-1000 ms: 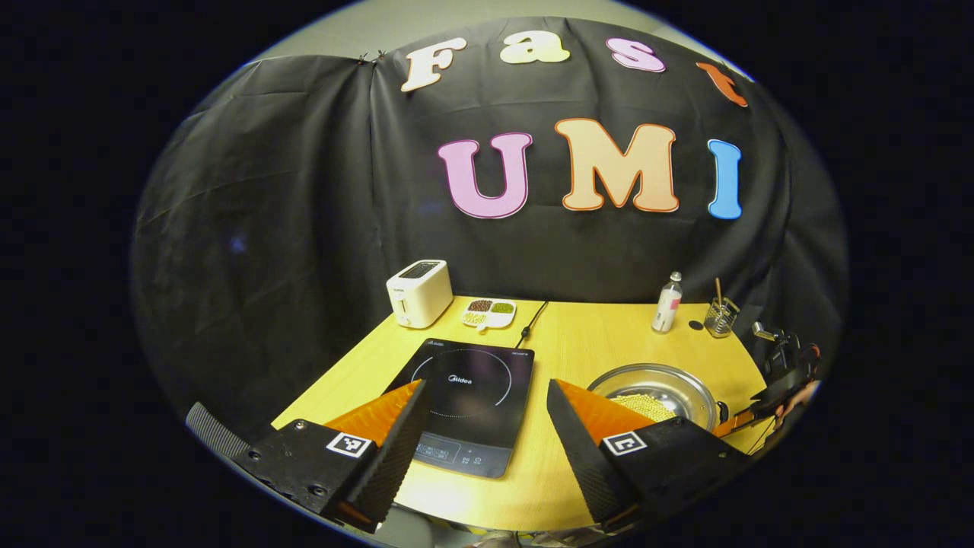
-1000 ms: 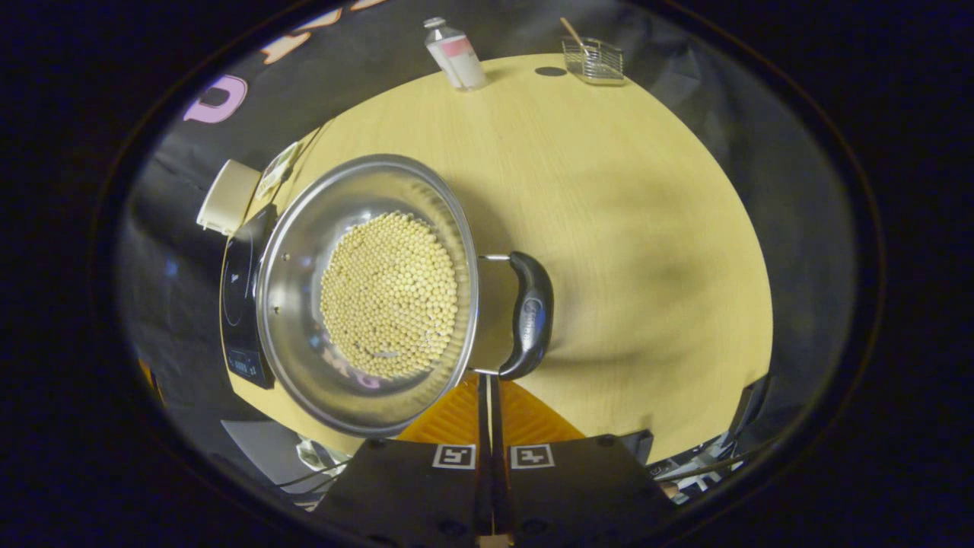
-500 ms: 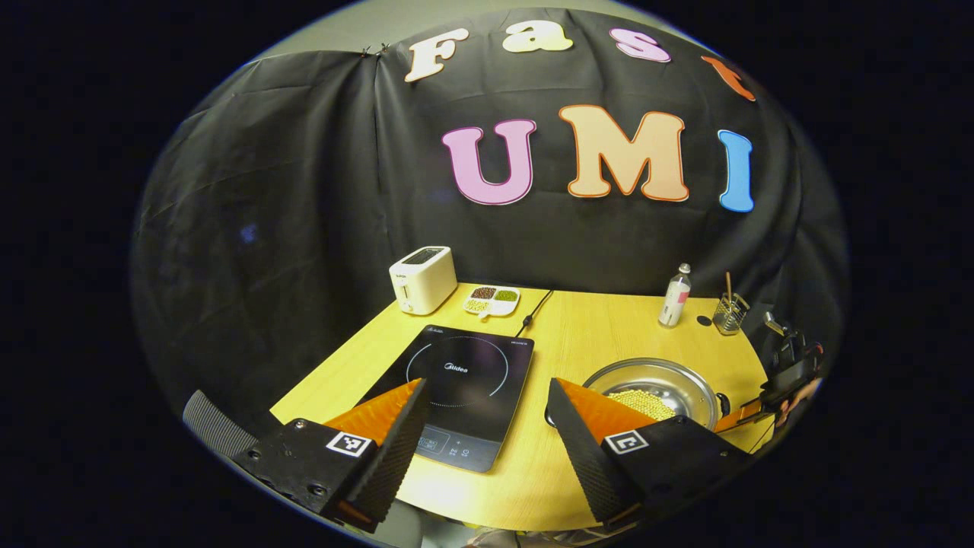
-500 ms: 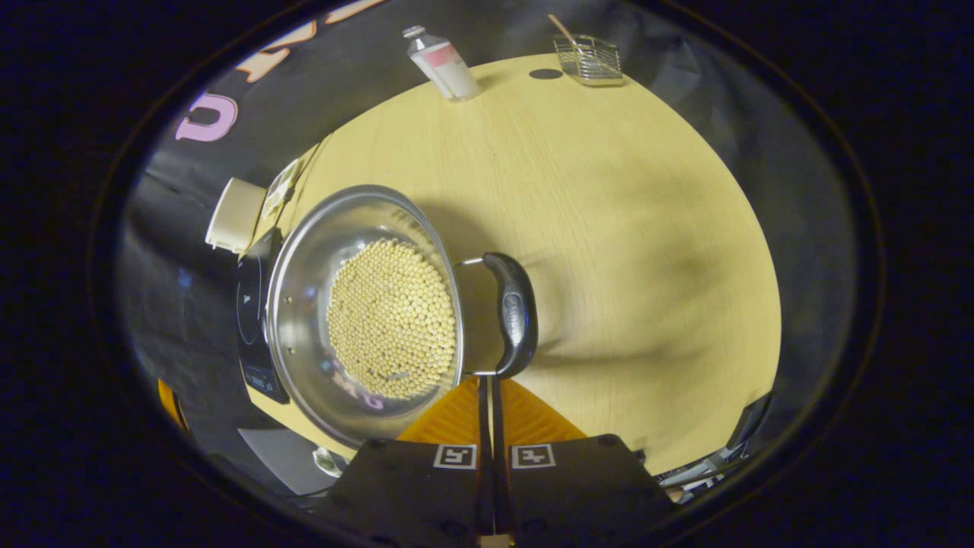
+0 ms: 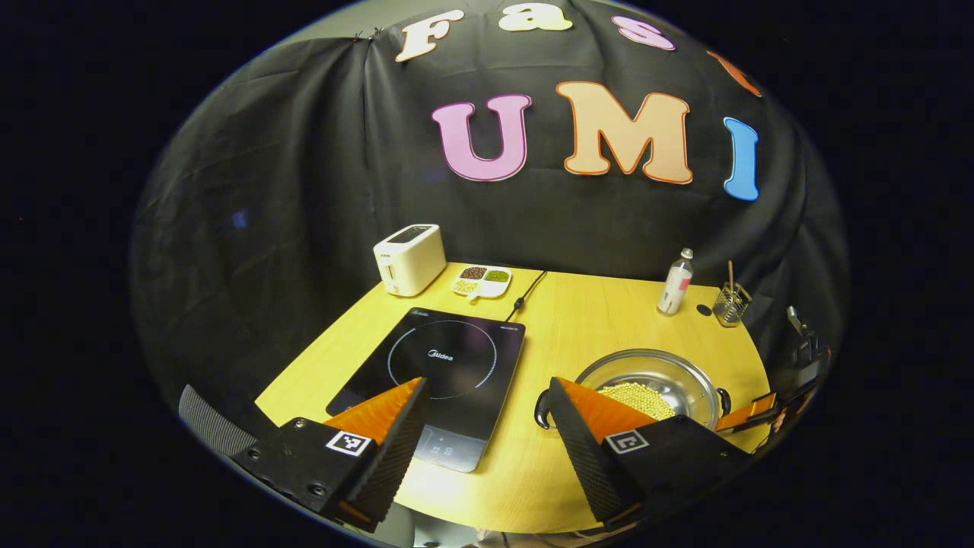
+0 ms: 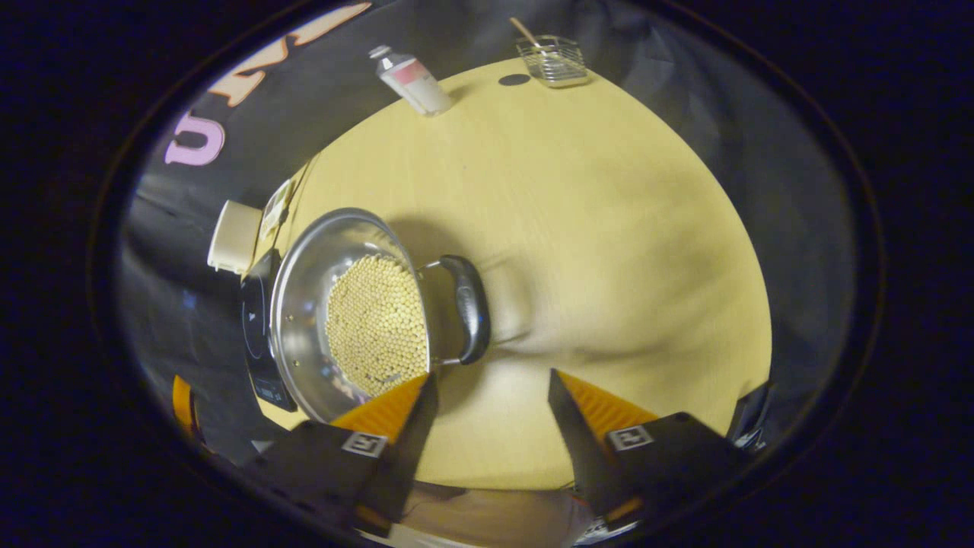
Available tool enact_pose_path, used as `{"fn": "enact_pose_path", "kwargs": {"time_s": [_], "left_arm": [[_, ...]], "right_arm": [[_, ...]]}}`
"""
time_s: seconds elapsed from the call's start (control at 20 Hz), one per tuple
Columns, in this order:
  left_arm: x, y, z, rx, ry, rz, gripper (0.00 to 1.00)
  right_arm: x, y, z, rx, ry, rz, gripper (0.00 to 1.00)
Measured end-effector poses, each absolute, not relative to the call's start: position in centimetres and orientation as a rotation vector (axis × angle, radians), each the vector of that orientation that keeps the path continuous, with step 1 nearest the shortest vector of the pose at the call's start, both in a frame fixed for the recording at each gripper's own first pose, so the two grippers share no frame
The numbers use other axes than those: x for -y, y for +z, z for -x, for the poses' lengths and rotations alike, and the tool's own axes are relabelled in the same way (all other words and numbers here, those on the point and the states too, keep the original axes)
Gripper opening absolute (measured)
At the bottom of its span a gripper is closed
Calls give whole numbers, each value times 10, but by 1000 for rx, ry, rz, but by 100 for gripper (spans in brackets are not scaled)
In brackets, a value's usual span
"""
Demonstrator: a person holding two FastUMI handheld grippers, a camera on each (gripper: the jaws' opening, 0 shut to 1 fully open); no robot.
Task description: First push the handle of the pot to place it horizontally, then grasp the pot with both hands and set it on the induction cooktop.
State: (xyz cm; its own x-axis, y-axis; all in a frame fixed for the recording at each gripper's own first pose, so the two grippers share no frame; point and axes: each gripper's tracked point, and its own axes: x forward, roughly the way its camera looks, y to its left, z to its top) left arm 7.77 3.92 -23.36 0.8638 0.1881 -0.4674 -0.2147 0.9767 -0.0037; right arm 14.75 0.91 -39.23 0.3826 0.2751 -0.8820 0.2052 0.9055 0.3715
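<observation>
The right hand-held gripper (image 6: pixel 491 396), clenched a second ago, has been spread apart and drawn back from the pot (image 6: pixel 346 312), whose handle (image 6: pixel 468 308) now lies level. The left hand-held gripper (image 5: pixel 487 403) is held released. The pot is left on the worktop (image 6: pixel 593 228), beside the cooktop (image 5: pixel 441 373); grasping comes next.

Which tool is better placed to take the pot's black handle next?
Right. The right tool is open, just short of the black handle on the pot. The left tool is also open, facing the induction cooktop.
</observation>
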Motion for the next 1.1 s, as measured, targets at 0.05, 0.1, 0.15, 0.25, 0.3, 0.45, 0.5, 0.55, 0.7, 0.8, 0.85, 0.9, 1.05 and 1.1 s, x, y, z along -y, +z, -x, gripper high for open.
{"fn": "enact_pose_path", "kwargs": {"time_s": [0.05,0.1,0.15,0.25,0.3,0.45,0.5,0.55,0.7,0.8,0.85,0.9,1.05,1.1], "left_arm": [[-36,-237,-84,-496,195,70,95],[-30,-243,-90,-511,172,83,96],[-25,-249,-96,-523,147,91,96],[-17,-264,-109,-553,88,94,96],[-9,-273,-113,-571,45,99,96],[9,-302,-128,-623,-76,149,96],[13,-315,-127,-658,-102,185,96],[14,-326,-130,-685,-116,213,97],[22,-352,-142,-736,-173,283,96],[28,-364,-149,-757,-209,339,96],[28,-372,-151,-777,-211,358,95],[26,-381,-154,-800,-206,367,95],[28,-396,-159,-839,-230,403,94],[30,-400,-159,-849,-236,418,93]], "right_arm": [[-12,-384,-150,-1166,65,-512,100],[-18,-373,-155,-1137,96,-559,100],[-26,-362,-161,-1096,130,-600,100],[-36,-356,-173,-1033,187,-625,92],[-35,-359,-178,-1018,202,-610,100],[-32,-371,-194,-1003,210,-603,100],[-32,-377,-199,-999,221,-601,100],[-33,-382,-202,-1000,234,-595,100],[-39,-396,-208,-1015,292,-581,100],[-45,-402,-218,-1019,314,-603,100],[-48,-403,-219,-1022,322,-618,92],[-52,-407,-223,-1028,333,-633,92],[-61,-414,-227,-1041,372,-647,97],[-64,-417,-230,-1038,385,-645,97]]}}
